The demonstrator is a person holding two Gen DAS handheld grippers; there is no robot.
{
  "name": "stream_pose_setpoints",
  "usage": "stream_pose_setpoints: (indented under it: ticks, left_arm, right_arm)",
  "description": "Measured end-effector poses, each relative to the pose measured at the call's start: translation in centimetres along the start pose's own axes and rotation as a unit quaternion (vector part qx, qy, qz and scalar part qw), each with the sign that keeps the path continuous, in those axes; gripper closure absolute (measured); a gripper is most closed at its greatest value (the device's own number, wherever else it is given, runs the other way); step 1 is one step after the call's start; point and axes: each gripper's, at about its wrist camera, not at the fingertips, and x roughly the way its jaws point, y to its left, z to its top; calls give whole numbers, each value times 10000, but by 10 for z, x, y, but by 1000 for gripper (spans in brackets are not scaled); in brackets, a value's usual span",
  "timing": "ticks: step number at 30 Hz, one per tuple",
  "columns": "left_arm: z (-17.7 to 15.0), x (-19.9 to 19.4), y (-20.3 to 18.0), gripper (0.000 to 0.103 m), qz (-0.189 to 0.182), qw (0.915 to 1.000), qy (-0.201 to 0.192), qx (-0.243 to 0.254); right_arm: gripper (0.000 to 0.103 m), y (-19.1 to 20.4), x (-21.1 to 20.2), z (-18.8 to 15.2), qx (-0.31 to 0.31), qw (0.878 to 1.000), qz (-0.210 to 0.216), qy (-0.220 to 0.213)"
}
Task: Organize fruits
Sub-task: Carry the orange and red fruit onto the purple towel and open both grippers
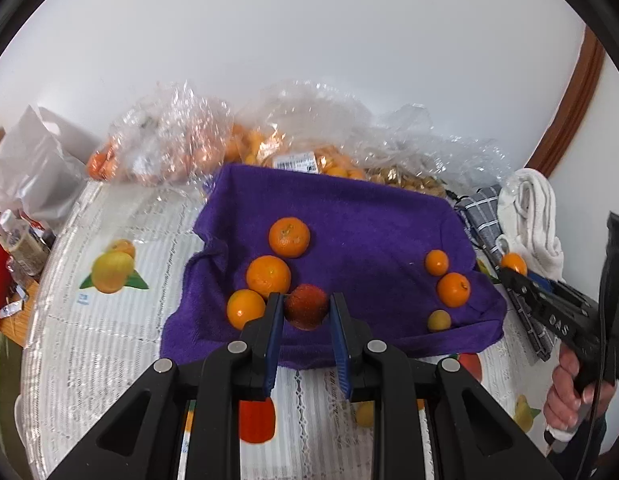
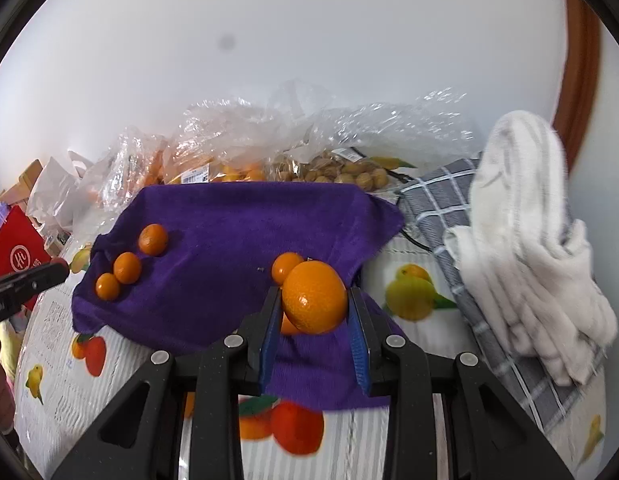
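Left wrist view, my left tongs (image 1: pixel 306 307) clamped on red fruit (image 1: pixel 306 306), oranges (image 1: pixel 268 275) crowding left, right tongs (image 2: pixel 314 300) gripping orange (image 2: pixel 315 297) above purple towel (image 2: pixel 229 232).

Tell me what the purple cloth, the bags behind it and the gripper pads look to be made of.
Purple cloth: soft terry or microfibre, judging by its matte, fuzzy nap and limp folds. Bags: thin clear plastic film, glossy, crinkled, with the fruit showing through. Left gripper pads: blue, matte, probably rubber or ribbed plastic; the look leaves it open.
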Motion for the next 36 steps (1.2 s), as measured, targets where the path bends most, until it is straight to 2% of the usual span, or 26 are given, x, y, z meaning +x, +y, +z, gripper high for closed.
stream_pose_setpoints:
  ticks: [6,15,24,26,28,31,33,34,36]
  left_arm:
    - [3,28,6,81,-118,9996,236,-131]
    - [5,59,-2,81,-194,9986,481,-87]
    - [2,82,-14,81,-72,9974,718,-39]
    - [1,86,-15,81,-65,9972,747,-46]
    - [0,90,-16,81,-68,9969,784,-38]
    - [-1,96,-17,80,-57,9963,853,-37]
    - [-2,97,-17,80,-24,9964,842,-31]
    - [-3,97,-17,78,33,9964,845,-16]
    - [-3,97,-19,67,108,9960,886,-5]
  right_arm:
    - [71,-4,51,20,-67,9997,49,247]
    - [71,-6,89,25,-51,9987,39,509]
    - [70,-15,88,20,-4,9981,124,603]
    - [68,-12,82,18,-67,9981,136,591]
    - [60,-10,76,16,-108,9984,163,537]
    - [52,-9,62,14,-155,9990,17,412]
    - [52,-9,52,12,-150,9993,-39,352]
    - [52,-10,46,10,-119,9994,-57,320]
    - [52,-13,33,6,-53,9996,-129,252]
